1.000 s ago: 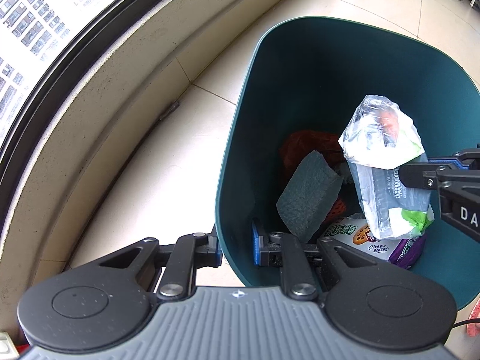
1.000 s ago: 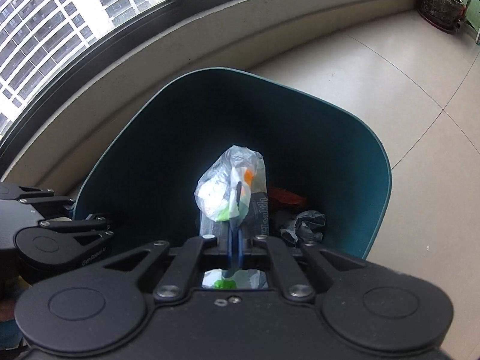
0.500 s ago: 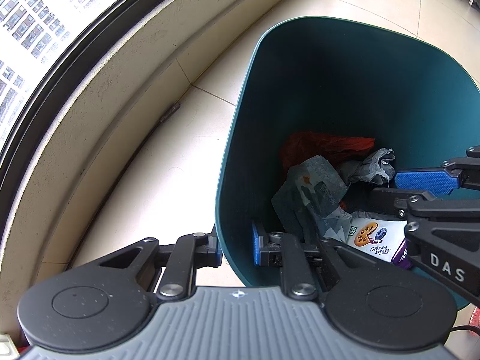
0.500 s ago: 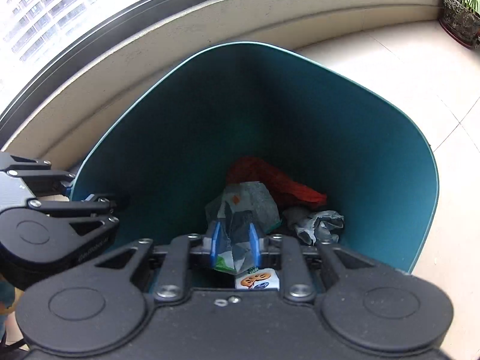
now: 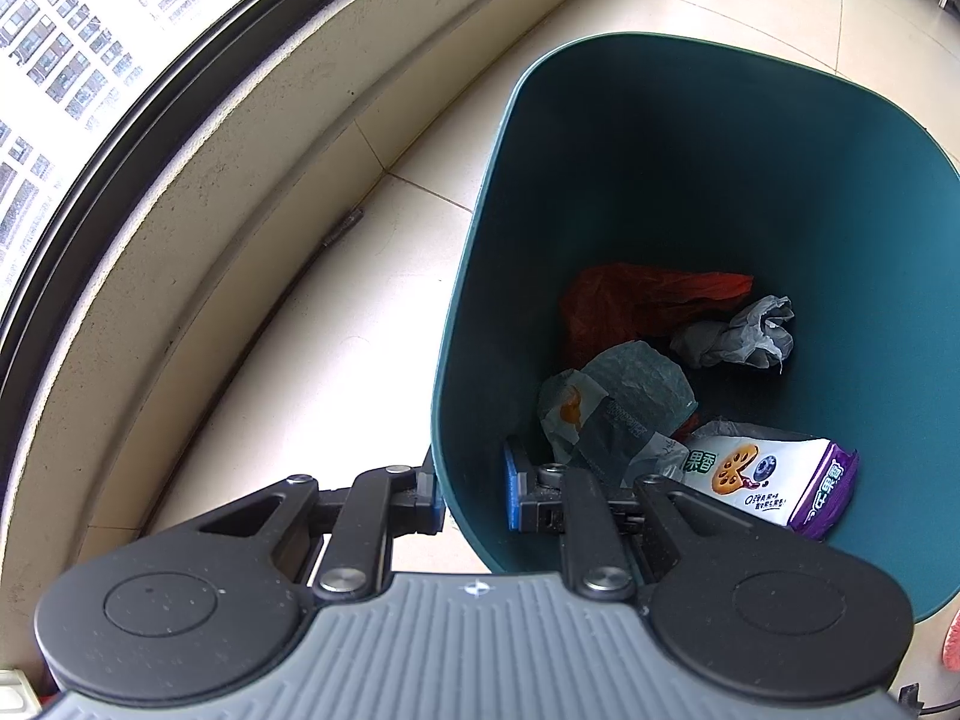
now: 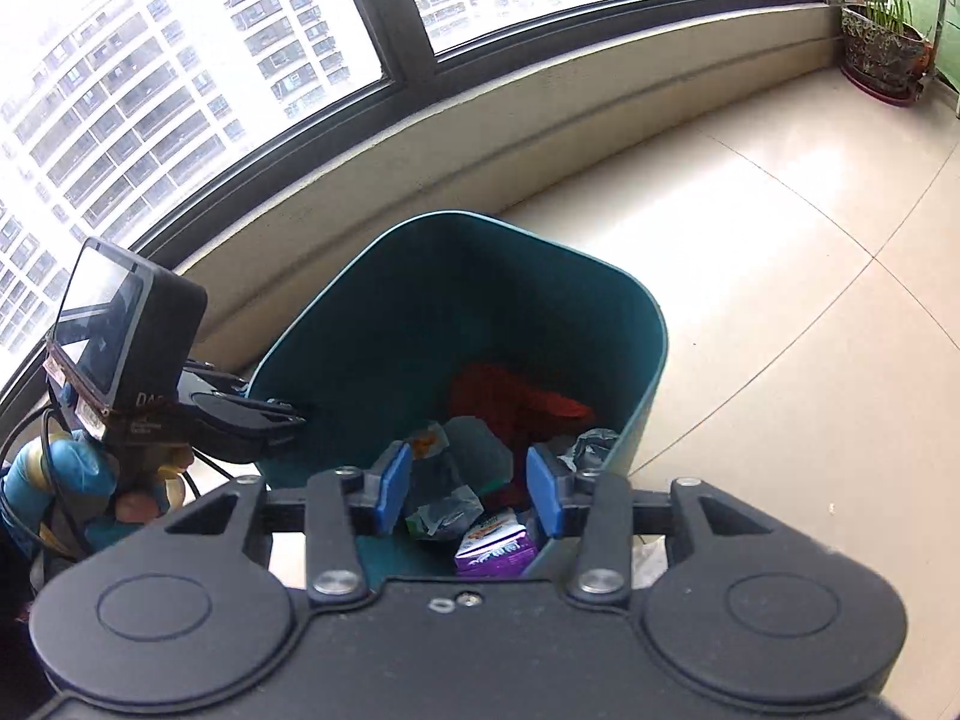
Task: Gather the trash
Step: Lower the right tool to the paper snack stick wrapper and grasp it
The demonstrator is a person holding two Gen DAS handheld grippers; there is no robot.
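Left wrist view: the left gripper [image 5: 474, 495] is clamped on the near wall of a dark teal bin [image 5: 690, 120], 1 finger outside the wall and 1 inside, with the rim pinched between them. Inside the bin lie 4 pieces of trash: a red bag [image 5: 636, 300] toward the far side, a crumpled grey wad [image 5: 738, 336] just beside it, a clear plastic wrapper [image 5: 618, 408] near the clamped wall, and a white-and-purple snack packet [image 5: 774, 480] next to the wrapper. The bin stands on a pale tiled floor [image 5: 336, 360], near a curved window ledge [image 5: 198, 180].

Right wrist view: the right gripper [image 6: 469, 487] hangs above the bin's open top, its jaws opening and nothing between its blue pads [image 6: 391, 486]; the wrapper and packet show in the bin below the gap. At the bin's left rim, a person's blue-gloved hand [image 6: 72, 480] grips the left gripper's handle. A potted plant [image 6: 882, 54] sits on the floor, well away from the bin.
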